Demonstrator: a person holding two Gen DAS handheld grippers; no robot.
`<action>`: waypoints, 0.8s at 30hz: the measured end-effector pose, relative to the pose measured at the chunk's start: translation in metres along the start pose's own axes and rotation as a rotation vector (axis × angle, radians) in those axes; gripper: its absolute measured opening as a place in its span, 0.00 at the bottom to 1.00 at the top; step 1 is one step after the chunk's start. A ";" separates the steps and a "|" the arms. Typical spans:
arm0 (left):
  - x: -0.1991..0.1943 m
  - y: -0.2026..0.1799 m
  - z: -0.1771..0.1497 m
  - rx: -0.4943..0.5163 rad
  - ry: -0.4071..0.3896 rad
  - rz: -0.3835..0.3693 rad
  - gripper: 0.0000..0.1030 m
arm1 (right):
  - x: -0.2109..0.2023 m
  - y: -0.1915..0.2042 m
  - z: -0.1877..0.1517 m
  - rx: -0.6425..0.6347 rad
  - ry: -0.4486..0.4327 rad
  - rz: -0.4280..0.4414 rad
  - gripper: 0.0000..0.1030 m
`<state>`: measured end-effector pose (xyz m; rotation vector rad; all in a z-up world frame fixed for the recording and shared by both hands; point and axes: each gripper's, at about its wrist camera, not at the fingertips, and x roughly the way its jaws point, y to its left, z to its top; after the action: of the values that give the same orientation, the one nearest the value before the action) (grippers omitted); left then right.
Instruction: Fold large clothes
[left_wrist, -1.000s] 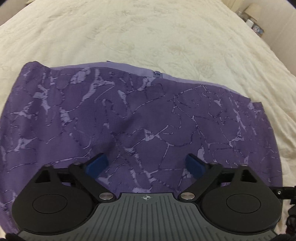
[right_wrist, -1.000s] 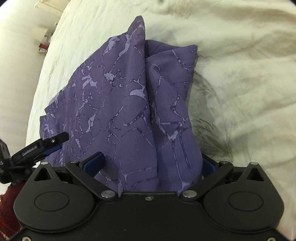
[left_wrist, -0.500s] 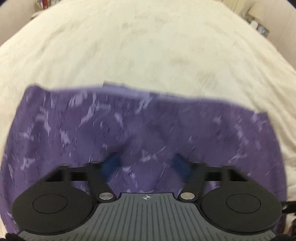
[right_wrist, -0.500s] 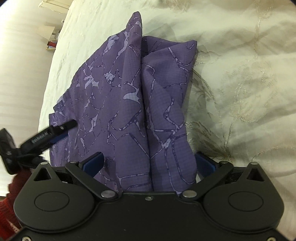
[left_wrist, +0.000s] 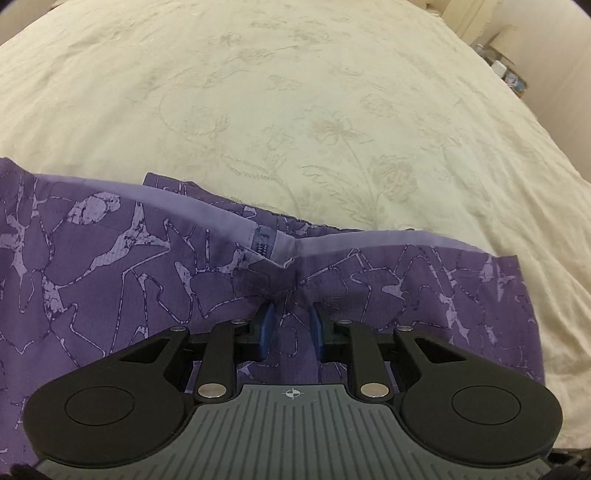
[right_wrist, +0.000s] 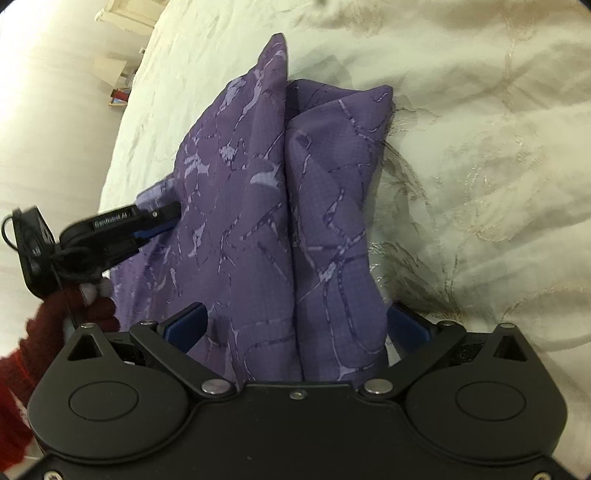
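Cream embroidered bedspread (left_wrist: 295, 92) under purple crackle-print garment (left_wrist: 110, 277) | left gripper (left_wrist: 291, 328) jaws just narrowed, pinching cloth | right gripper (right_wrist: 295, 325) jaws wide around bunched fabric

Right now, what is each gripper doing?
Left gripper: just been closing, pinching a fold of the purple garment.
Right gripper: open wide, garment bunched between, not clamped.

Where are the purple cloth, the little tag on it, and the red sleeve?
purple cloth (left_wrist: 110, 288): left wrist view, on its patterned top layer.
tag (left_wrist: 263, 240): left wrist view, on the small dark label at the pale hem.
red sleeve (right_wrist: 55, 314): right wrist view, on the knit cuff at the left edge.
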<state>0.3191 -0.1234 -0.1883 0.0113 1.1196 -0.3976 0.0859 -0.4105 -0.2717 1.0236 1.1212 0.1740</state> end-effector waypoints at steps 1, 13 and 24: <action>-0.003 0.000 0.000 -0.001 -0.004 -0.004 0.21 | -0.001 -0.003 0.002 0.020 0.006 0.013 1.00; -0.060 0.004 -0.065 -0.058 0.011 -0.057 0.21 | 0.001 -0.017 0.014 0.057 -0.018 0.141 1.00; -0.036 0.016 -0.074 -0.079 0.039 -0.084 0.21 | 0.017 0.011 0.031 0.028 0.018 0.136 0.41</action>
<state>0.2461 -0.0826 -0.1924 -0.0982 1.1761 -0.4289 0.1232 -0.4129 -0.2727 1.1255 1.0729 0.2777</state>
